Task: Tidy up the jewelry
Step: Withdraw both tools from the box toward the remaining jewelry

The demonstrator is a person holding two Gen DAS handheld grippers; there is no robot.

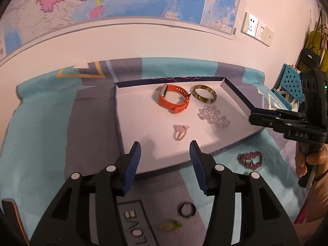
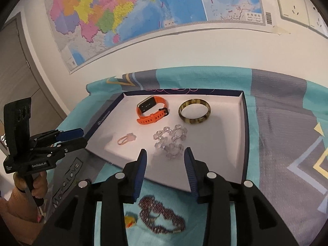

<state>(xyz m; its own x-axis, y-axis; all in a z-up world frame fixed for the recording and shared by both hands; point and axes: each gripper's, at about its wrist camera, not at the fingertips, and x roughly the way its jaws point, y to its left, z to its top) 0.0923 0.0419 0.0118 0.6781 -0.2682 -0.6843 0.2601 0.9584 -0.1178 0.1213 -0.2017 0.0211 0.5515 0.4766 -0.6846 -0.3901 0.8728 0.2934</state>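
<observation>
Hovering open tools (image 1: 165,153) flank tray's (image 1: 131,123) near edge

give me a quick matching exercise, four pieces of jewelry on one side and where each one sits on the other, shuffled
Things:
1. orange watch
2. striped bangle
3. dark red bead bracelet
4. black ring

Places:
A. on the blanket, under the left gripper
B. in the tray, back right
C. on the blanket, under the right gripper
D. in the tray, left of the bangle

Pairs: 1-D, 2-B, 3-C, 4-A
</observation>
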